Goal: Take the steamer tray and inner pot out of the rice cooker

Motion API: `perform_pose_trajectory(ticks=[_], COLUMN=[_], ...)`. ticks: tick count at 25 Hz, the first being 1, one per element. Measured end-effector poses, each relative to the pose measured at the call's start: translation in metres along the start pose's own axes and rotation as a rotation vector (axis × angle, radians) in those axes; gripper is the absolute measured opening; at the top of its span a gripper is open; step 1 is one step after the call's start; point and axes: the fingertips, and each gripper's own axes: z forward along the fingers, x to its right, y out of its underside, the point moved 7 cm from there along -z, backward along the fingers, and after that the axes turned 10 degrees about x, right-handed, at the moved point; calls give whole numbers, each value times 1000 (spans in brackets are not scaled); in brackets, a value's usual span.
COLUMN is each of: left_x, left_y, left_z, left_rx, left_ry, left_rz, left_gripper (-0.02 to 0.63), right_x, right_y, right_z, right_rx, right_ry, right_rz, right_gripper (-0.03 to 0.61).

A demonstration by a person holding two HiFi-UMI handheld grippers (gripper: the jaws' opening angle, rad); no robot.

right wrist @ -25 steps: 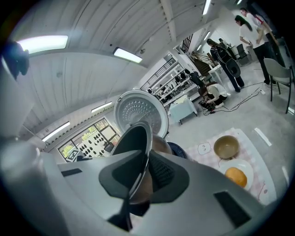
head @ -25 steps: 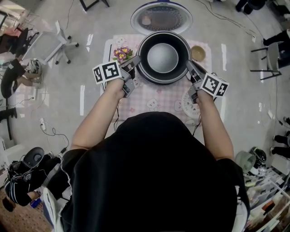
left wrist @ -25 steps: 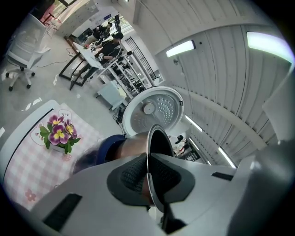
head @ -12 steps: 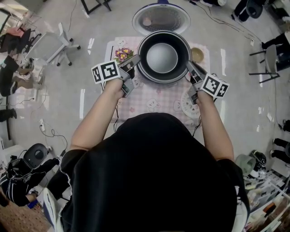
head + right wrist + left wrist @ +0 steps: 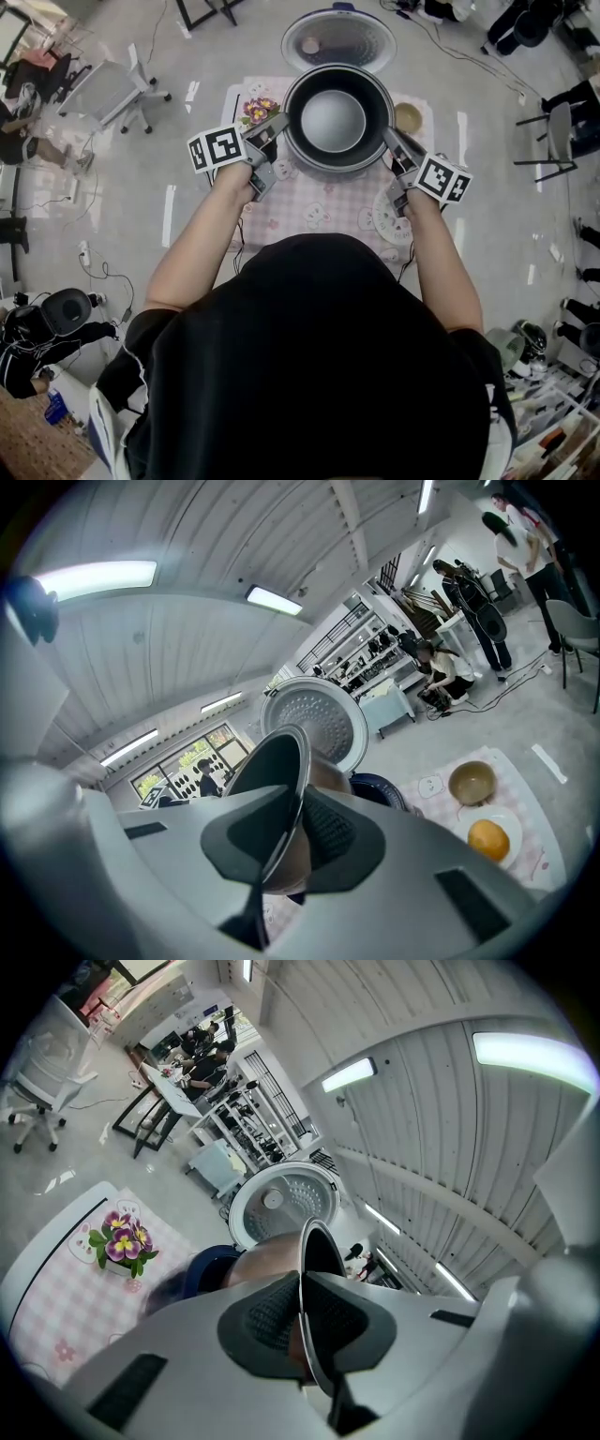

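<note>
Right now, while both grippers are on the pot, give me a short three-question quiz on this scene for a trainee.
1. True or false: the left gripper and the right gripper are both shut on the rim of the inner pot.
2. Which sits on the tablecloth right beside the left gripper? A) small bowl B) potted flowers C) steamer tray
3. Fill in: behind the pot, the rice cooker lid stands ____.

Key: 1 true; 2 B; 3 open.

flowers (image 5: 255,111) left of inner pot (image 5: 337,117), bowl (image 5: 408,115) right, lid (image 5: 339,39) behind
</note>
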Motion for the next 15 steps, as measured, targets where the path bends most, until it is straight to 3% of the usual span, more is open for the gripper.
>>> perform_pose_trajectory(ticks=[15], left_x=[-12], left_y=[-27], left_z=[-83], left_rx=[165], left_ry=[-90], left_rz=[-17], left_gripper=[38], right_x=[-53], right_y=[25], right_z=[54], right_rx=[-110], right_ry=[-157], right_rz=[-20], right_gripper=[58])
